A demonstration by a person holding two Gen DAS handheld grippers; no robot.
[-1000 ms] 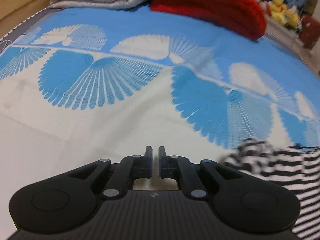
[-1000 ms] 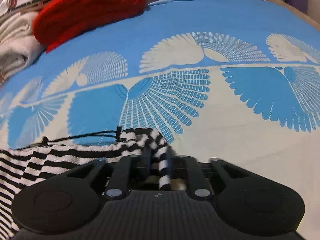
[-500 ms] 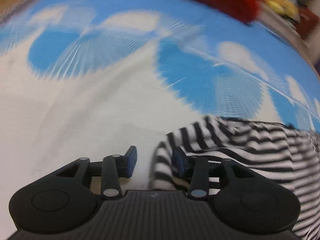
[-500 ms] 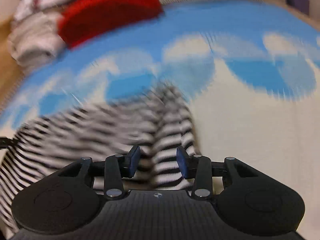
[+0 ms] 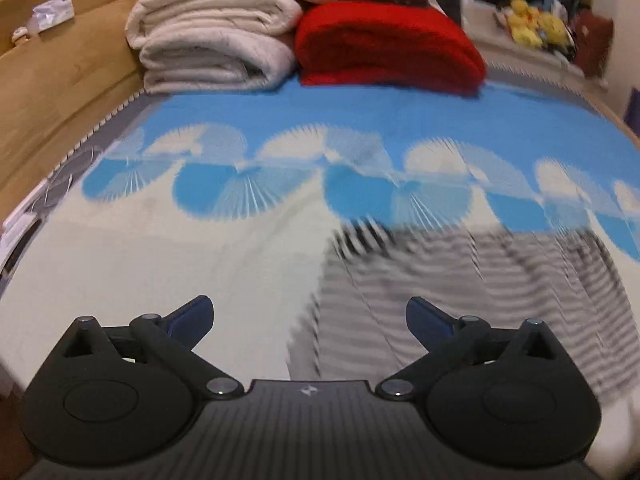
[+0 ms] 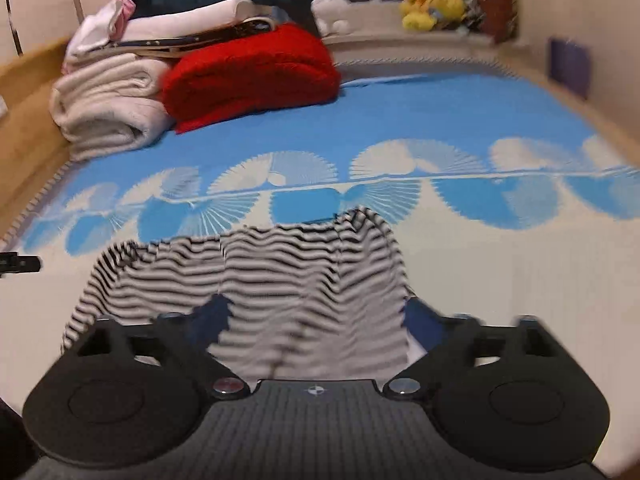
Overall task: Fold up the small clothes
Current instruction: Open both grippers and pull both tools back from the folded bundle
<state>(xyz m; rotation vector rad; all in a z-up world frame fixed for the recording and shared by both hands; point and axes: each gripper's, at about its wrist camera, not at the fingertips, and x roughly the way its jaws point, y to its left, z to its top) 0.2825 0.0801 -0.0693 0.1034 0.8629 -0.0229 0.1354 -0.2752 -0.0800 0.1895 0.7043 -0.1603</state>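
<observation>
Left gripper (image 5: 308,318): jaws opening, spread wide, with nothing pinched between them. The striped garment (image 5: 460,292), motion-blurred, lies on the bedspread (image 5: 160,264) ahead and to the right of the fingers. Right gripper (image 6: 316,320): jaws likewise opening and spread wide; the striped garment (image 6: 256,272) lies between and beyond the blue pads (image 6: 214,318), which do not press on it. To the left of the garment, cream bedspread lies open up to the wooden bed rail (image 5: 52,92); to its right it runs bare to the bed's right edge. At the far edge stand folded cream blankets (image 5: 208,40) and, touching them, a red folded knit (image 5: 384,44); yellow plush toys (image 6: 432,8) sit beyond. No legible writing or brand is visible.
</observation>
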